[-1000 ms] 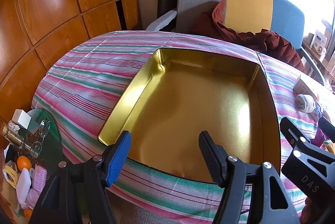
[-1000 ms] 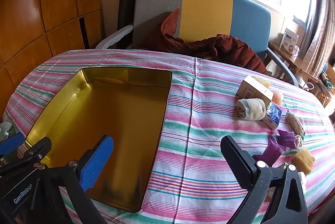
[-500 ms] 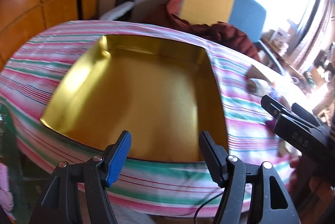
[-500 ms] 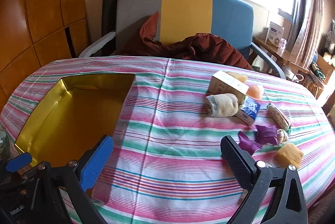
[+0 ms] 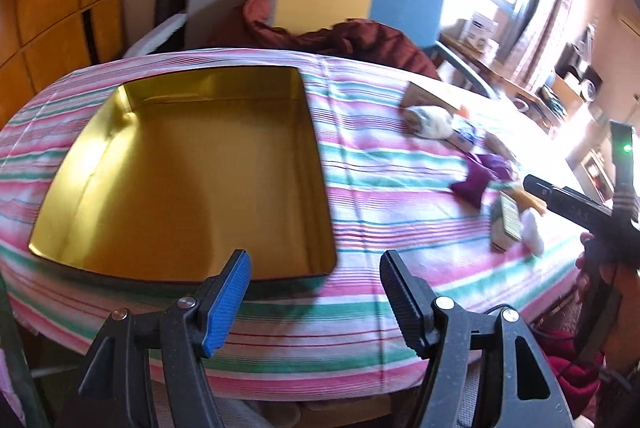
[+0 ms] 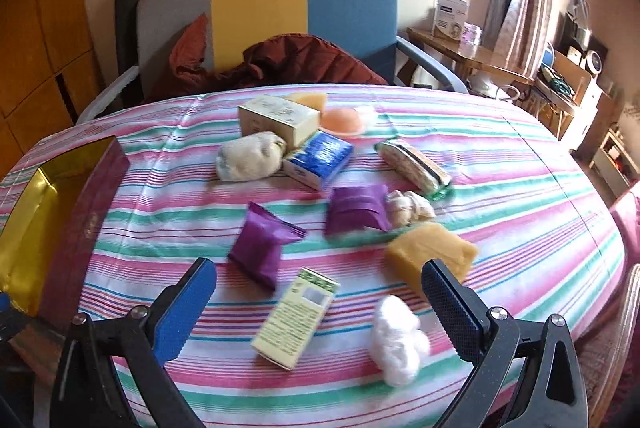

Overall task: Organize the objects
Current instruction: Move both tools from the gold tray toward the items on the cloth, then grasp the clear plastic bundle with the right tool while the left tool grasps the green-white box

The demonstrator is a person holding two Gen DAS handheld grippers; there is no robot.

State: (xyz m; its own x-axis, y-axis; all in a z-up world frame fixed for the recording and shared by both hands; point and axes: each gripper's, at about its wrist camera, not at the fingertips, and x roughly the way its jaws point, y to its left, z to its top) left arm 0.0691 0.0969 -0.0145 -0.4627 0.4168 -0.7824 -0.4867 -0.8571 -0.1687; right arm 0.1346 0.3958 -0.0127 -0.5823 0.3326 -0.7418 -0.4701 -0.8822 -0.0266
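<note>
Right gripper (image 6: 318, 302): fingers spread, empty, above the small green box (image 6: 295, 318); centre, then descend square
Left gripper (image 5: 314, 294): parted, idle
Gold tin (image 5: 192, 171): empty, left; items scattered right

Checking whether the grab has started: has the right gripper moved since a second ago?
Yes. The right gripper has swung rightward, away from the gold tin, which has slid to the view's left edge, and now faces the scattered items, open over the green-and-cream box.
</note>
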